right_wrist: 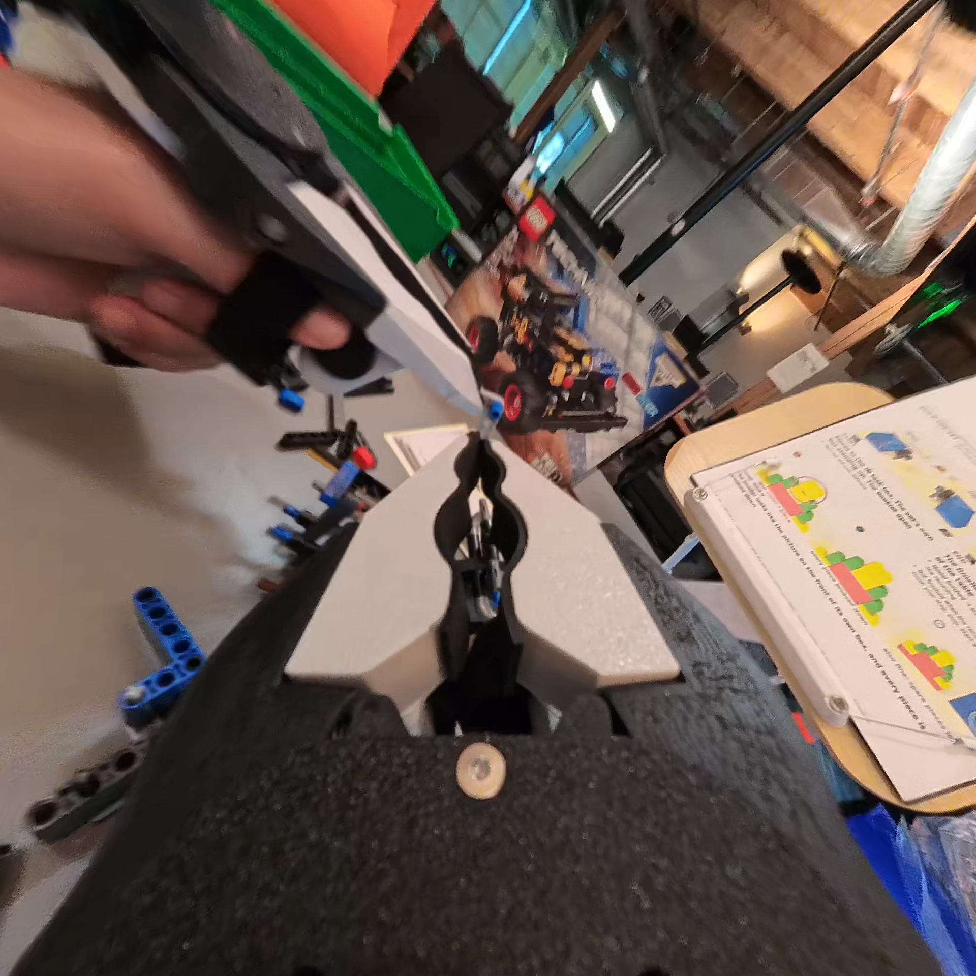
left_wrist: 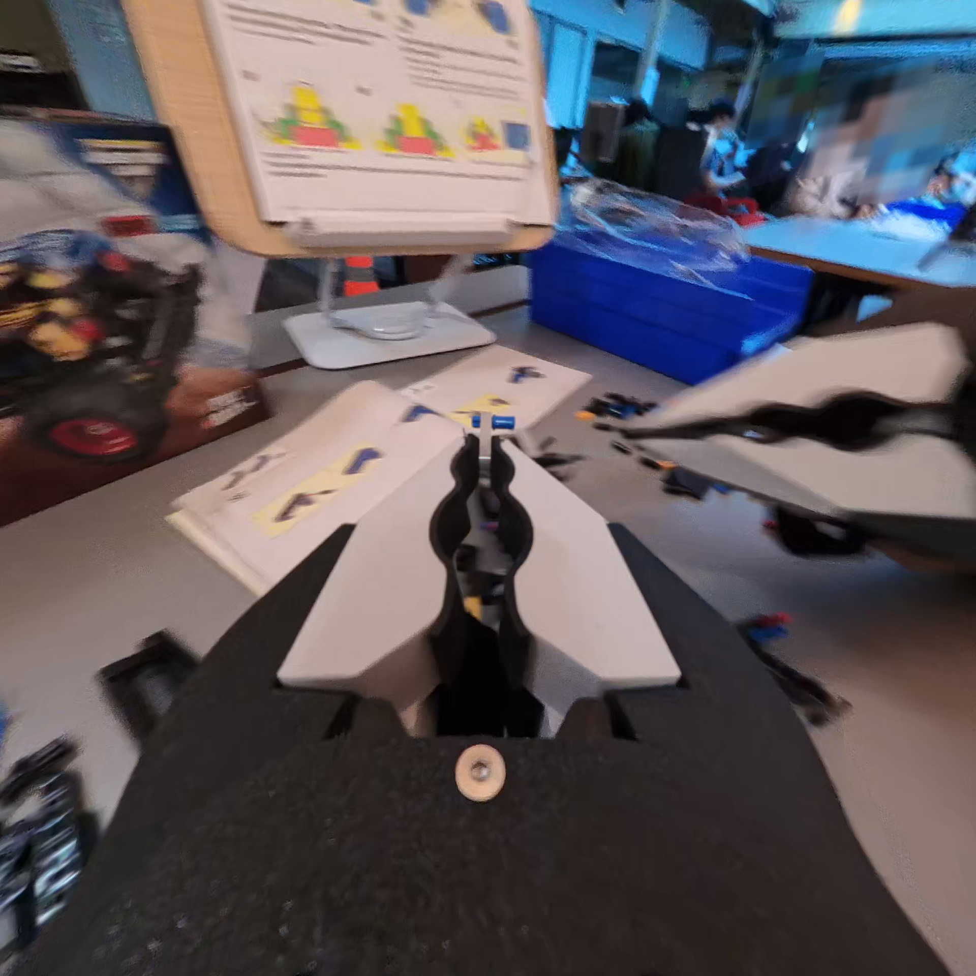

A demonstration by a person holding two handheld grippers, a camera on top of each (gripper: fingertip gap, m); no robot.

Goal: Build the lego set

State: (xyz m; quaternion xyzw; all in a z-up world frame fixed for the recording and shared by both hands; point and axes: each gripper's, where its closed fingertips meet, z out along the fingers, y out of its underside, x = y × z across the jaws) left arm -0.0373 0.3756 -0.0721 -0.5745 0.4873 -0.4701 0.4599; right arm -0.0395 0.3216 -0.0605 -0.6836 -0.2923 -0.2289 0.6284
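Grey lego beam [left_wrist: 485, 441] with a blue pin [left_wrist: 495, 421] through its end, pinched in the left gripper [left_wrist: 483, 449] above the instruction booklet [left_wrist: 317, 475]; right gripper [right_wrist: 479, 441] closed too — tips touching that beam's lower end, nothing visibly held; loose pieces [right_wrist: 327, 475] on the table [right_wrist: 105, 449].

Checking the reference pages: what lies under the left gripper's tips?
An open instruction booklet on the grey table. The left gripper, pinching a grey piece with a blue pin, covers its right-hand page partly.
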